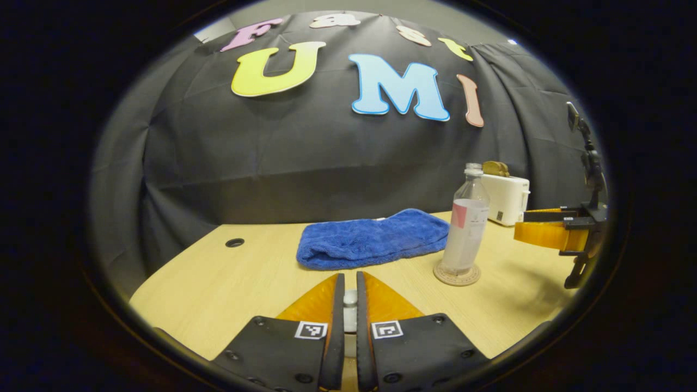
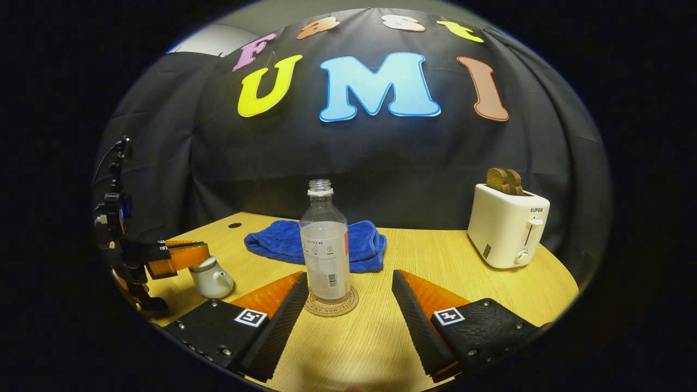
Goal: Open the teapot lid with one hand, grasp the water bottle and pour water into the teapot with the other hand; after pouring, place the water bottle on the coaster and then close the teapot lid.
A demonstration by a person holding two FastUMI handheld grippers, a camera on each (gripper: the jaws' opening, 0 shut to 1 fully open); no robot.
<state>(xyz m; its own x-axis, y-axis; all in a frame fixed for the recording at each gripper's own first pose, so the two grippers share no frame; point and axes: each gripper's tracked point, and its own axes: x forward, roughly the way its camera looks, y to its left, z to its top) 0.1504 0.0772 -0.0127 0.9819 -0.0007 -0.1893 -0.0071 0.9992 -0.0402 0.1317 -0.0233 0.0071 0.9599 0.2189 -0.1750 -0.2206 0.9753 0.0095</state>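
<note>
Bottle (image 2: 325,245) sits on its coaster (image 2: 331,302), my right gripper (image 2: 348,305) spread wide. Left gripper (image 1: 350,305) pinches the lid knob (image 1: 350,298) (teapot (image 2: 211,277) below); a skewed lowering could jam it.

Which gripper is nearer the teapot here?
Left. The left gripper sits right over the teapot, fingers closed on its lid knob; the right gripper is open around the water bottle.
</note>
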